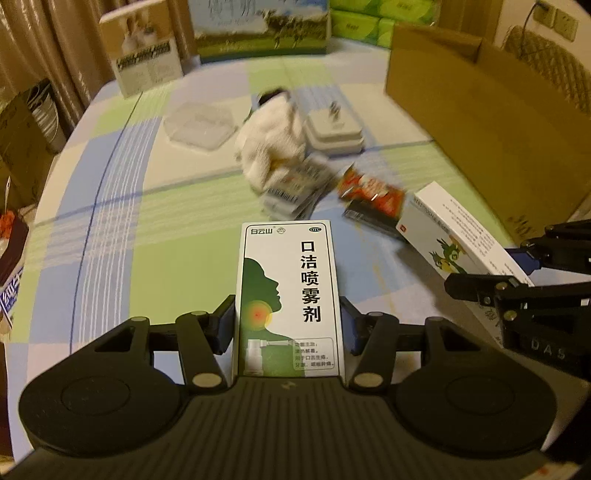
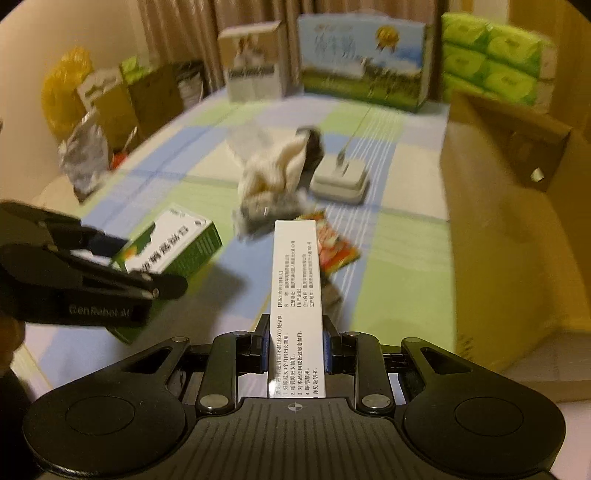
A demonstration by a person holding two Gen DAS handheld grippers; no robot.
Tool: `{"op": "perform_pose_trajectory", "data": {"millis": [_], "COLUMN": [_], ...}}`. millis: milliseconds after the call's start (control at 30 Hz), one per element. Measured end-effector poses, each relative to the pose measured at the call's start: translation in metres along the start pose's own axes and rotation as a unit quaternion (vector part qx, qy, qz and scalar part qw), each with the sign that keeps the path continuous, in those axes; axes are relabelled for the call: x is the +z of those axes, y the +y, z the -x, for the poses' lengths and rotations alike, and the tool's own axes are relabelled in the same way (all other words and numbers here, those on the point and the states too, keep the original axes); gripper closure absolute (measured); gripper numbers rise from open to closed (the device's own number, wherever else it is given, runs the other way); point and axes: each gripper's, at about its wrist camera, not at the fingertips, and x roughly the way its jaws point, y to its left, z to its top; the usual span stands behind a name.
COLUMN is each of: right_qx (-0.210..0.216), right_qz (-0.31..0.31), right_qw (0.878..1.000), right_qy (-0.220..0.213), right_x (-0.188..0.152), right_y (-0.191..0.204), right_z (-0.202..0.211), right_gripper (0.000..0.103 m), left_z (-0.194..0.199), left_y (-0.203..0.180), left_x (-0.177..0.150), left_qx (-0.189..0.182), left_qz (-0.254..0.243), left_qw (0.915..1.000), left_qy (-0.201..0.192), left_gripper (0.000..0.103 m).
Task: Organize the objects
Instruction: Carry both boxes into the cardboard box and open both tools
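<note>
Green-white spray box (image 1: 290,299) clamped flat between left gripper (image 1: 290,325) jaws, narrowly open. Right gripper (image 2: 295,343) jaws pinch white medicine box (image 2: 297,291) by thin edges. Both raised over checked counter (image 1: 110,229); cardboard box (image 2: 509,236) at right.

Green-white spray box (image 1: 290,299) flat in left tongs (image 1: 288,323), white box (image 2: 295,306) on edge in right tongs (image 2: 295,343)

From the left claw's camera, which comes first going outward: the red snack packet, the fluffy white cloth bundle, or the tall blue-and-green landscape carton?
1. Red snack packet, nearest the left claw, ahead to the right.
2. Fluffy white cloth bundle, mid-table, centre.
3. Blue-and-green landscape carton, farthest, at the table's back edge.
</note>
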Motion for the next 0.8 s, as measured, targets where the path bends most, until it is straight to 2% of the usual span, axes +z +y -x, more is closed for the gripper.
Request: {"op": "perform_pose_trajectory", "data": {"millis": [200,367,567,800], "right_qx": [-0.025,-0.087,-0.135,-0.147], "right_qz": [-0.033,-0.056,-0.099,-0.128], "right_qw": [0.997,0.989,0.98,0.977], "right_qy": [-0.068,-0.106,-0.107,-0.09], "right_x": [0.035,0.058,0.061,0.05], "right_y": [-0.033,-0.088,-0.158,-0.2], "right_z": [0.069,0.118,0.141,0.134], "right_gripper": [0.08,0.08,0.08,0.08], "left_z": [0.042,0.062,0.056,0.028], "left_y": [-0.03,-0.078,-0.146,-0.206], "left_x": [0.039,0.087,0.136,0.162], "left_qx": [-0.024,-0.065,-0.108,-0.13], "left_qz": [-0.017,-0.029,-0.051,-0.078], "left_qw": [0.9986,0.9948,0.9895,0.9853], "left_qy": [-0.044,-0.073,-0.081,-0.078], "left_gripper": [0.052,0.052,0.052,0.052]}}
